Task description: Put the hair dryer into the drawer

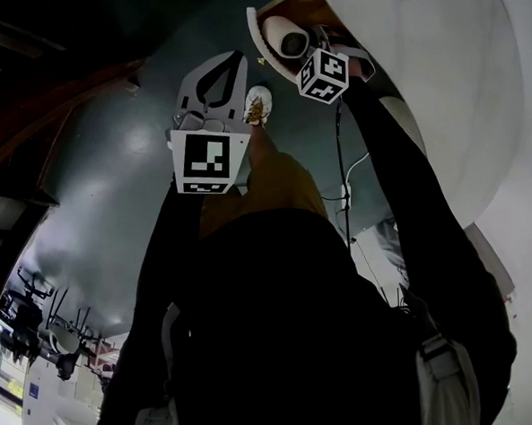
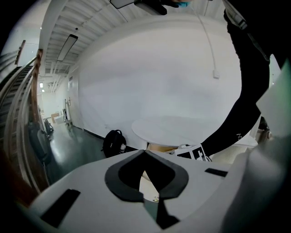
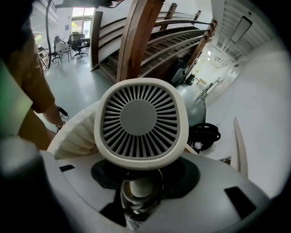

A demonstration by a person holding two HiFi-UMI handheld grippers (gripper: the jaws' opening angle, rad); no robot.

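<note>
Dark clothing on the person's torso (image 1: 292, 340) fills the lower head view, and both sleeved arms reach away from it toward the floor (image 1: 102, 181). On the right, the right gripper (image 3: 140, 184) is clamped on the handle of the cream hair dryer (image 3: 141, 123). Its own view shows the handle wedged between the two jaws, with the round-cornered rear grille facing the camera. In the head view the hair dryer sits at the mouth of the light-wood drawer (image 1: 261, 38), which is pulled out under the white round table (image 1: 438, 89). Whether it already rests on the drawer bottom cannot be told. A thin black cord (image 1: 340, 149) hangs down beside the right sleeve. The left gripper (image 1: 236, 56) hovers apart from the drawer, over the grey-green floor and near the person's shoe (image 1: 258, 104). Its jaws are closed tip to tip with nothing between them, leaving only the diamond-shaped gap behind the tips. A black backpack (image 2: 113, 142) leans at the foot of the white wall in the left gripper view. A wooden staircase (image 3: 145, 36) rises behind the dryer in the right gripper view.
</note>
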